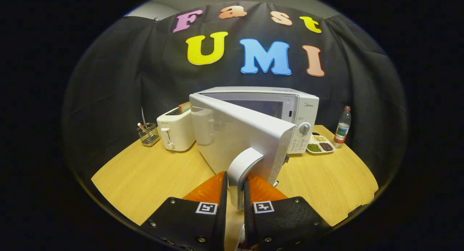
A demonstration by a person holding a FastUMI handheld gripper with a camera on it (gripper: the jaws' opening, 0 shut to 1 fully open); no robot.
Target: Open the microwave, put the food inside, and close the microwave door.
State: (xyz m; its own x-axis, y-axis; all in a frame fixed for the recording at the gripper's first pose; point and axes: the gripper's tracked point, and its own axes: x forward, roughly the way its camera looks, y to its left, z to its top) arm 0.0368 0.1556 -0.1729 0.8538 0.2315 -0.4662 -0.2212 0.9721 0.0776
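Now our gripper (235, 193) clamps the door handle (242, 171) of the half-open microwave (275, 109); pulling skewed, we risk slipping off.

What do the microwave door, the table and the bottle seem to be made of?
Door, with its handle between the gripper fingers: probably glossy white plastic or painted metal; it mirrors the toaster.
Table: pale matte wood or laminate, with grain lines.
Bottle: clear, likely plastic.

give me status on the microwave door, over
Gripper jaws shut on the door handle. Microwave door swung partly open. Food tray sits beside the microwave, not yet loaded. Nothing blocking the door's swing.
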